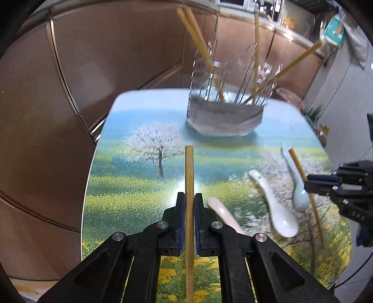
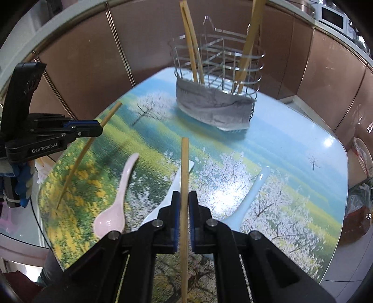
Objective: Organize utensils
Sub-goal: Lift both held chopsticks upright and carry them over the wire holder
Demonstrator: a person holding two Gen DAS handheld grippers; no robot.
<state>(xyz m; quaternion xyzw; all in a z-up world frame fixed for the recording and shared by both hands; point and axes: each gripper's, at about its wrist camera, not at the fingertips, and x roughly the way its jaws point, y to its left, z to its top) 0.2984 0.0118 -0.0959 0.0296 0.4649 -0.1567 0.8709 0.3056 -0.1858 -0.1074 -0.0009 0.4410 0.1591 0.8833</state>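
Each of the two tongs is clamping one loose chopstick along its jaws: the left tongs [image 1: 190, 209] are gripping a chopstick [image 1: 189, 177] and the right tongs [image 2: 184, 207] are gripping another chopstick [image 2: 184, 163], both lifted over the desk [image 1: 130, 186], probably so they are going into the wire holder [image 2: 216, 77]. About four chopsticks are already standing in it, while three spoons, pink [image 2: 116, 200], white [image 1: 275, 205] and pale blue [image 1: 296, 184], are lying nearer the tongs.

A home kitchen. Far right, a microwave [image 2: 332, 14] sits on a counter above brown cabinet doors [image 2: 326, 70]. Near them stands a table [image 2: 291, 139] printed with blossoming trees.
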